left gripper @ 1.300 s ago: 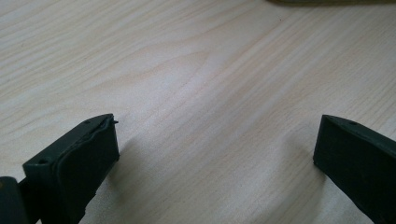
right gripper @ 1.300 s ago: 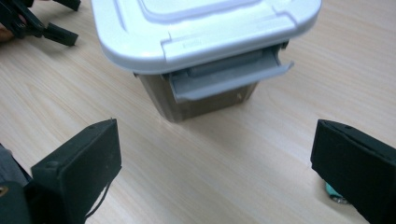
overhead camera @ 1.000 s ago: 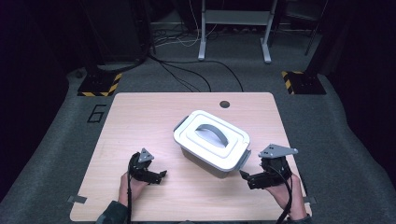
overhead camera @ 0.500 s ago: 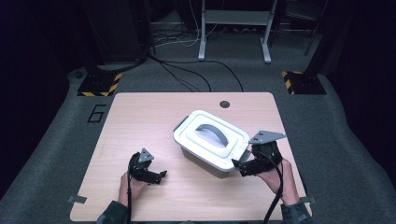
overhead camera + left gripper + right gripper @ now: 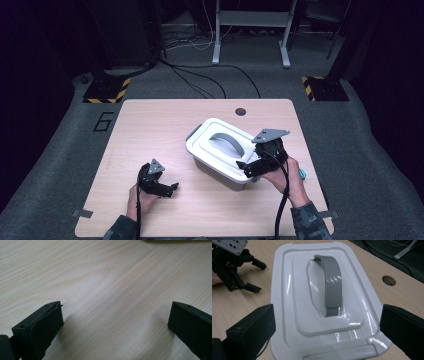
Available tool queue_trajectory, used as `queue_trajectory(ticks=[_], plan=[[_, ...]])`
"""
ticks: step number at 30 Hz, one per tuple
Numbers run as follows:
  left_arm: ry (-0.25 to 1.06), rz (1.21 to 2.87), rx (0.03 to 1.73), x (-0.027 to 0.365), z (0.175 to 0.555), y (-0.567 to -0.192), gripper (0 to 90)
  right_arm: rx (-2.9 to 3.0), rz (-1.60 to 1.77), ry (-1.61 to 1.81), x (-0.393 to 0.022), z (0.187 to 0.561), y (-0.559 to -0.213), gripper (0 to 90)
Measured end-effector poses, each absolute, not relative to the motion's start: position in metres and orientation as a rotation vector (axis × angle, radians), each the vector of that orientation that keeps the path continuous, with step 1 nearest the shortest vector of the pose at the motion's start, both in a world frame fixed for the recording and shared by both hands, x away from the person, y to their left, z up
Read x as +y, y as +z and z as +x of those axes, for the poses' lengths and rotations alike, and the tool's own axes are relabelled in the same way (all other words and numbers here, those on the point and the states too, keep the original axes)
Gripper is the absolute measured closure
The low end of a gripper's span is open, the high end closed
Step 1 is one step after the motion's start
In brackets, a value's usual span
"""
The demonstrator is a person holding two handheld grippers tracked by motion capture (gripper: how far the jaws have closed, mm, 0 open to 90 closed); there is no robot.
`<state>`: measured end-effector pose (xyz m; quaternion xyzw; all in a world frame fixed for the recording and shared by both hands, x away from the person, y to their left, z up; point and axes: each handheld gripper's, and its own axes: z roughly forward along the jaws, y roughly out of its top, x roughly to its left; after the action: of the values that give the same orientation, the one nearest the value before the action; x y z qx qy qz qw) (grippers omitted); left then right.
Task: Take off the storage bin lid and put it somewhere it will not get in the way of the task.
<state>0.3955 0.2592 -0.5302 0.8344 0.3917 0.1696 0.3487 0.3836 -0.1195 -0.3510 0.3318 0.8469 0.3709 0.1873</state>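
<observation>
My right claw [image 5: 248, 169] is spread open, one jaw either side of the near end of the white lidded box [image 5: 220, 150]. My left claw [image 5: 167, 189] rests released on the worktop [image 5: 150, 125], well apart.

Overhead light is brightening the table [image 5: 150, 130] — surroundings are staying dark; glare is streaking the white lid [image 5: 312, 315], edges blurring.
</observation>
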Motion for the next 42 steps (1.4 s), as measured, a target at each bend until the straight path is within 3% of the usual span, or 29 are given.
queue_trajectory(ticks=[19,24,30,42], plan=[[0.441,2.161,1.015,0.259,0.396,-0.53,0.0,2.438,0.902,1.041,-0.09,0.427,-0.355,0.3],[0.434,2.171,1.009,0.259,0.395,-0.53,0.0,2.475,0.881,1.052,-0.082,0.436,-0.358,27.5],[0.437,2.169,1.007,0.259,0.395,-0.53,0.0,2.501,0.86,1.046,-0.074,0.446,-0.36,42.2],[0.434,2.163,1.011,0.259,0.395,-0.53,0.0,2.518,0.903,1.029,-0.07,0.456,-0.366,52.5]])
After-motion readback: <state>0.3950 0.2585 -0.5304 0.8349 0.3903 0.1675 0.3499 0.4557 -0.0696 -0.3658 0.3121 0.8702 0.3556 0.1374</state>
